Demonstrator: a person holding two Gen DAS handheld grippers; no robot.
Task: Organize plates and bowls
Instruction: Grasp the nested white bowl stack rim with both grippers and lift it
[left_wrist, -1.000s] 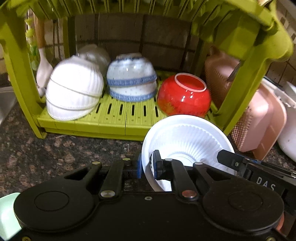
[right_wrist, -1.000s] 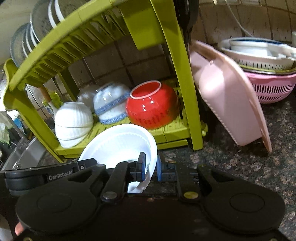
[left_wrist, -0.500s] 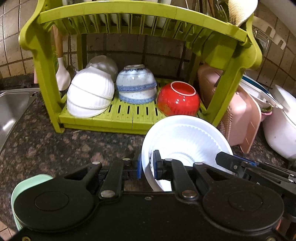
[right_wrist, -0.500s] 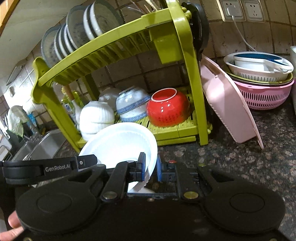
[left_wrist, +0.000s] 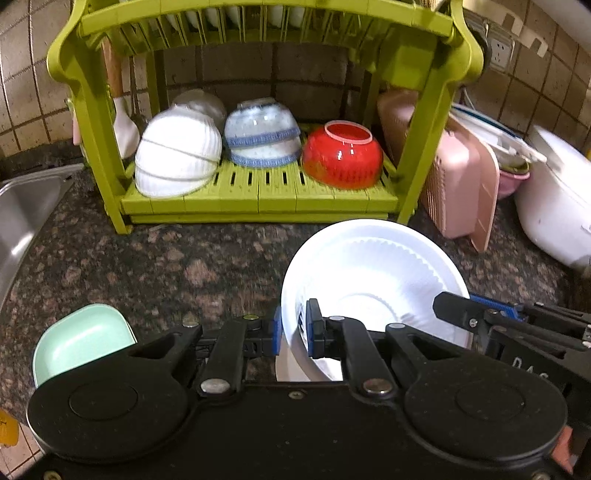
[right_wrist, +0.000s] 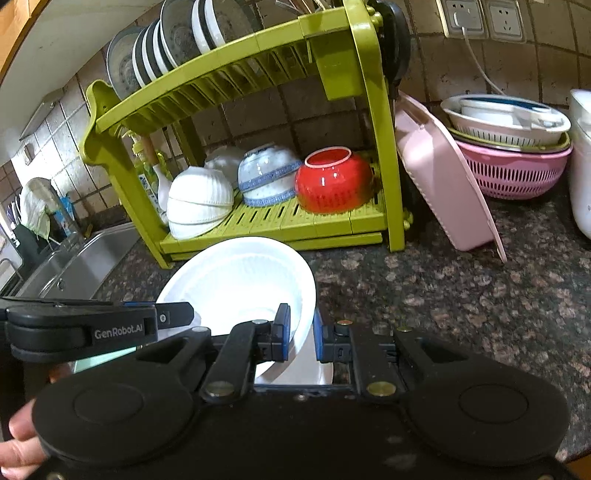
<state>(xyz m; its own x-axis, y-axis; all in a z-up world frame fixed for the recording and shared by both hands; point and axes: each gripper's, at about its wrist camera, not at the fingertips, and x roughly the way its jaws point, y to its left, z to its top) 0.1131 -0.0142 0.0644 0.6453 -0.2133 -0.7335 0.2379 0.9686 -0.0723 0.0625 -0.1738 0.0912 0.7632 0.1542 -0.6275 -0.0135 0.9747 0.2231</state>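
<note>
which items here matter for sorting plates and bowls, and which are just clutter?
Job: white bowl clamped at its rim by left gripper and right gripper; green rack; red bowl; upright plates; mint dish.

Clutter: pink basket, pink board, sink.

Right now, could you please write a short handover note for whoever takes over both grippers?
Left gripper: shut on the near left rim of the white bowl.
Right gripper: jaws astride the bowl's right rim; a gap shows on one side, so contact is unclear.
The bowl hangs above the counter, in front of the green rack.
Done: white, blue-banded and red bowls lie upside down on the lower shelf.
Left: shelve the white bowl; a mint dish waits on the counter.
</note>
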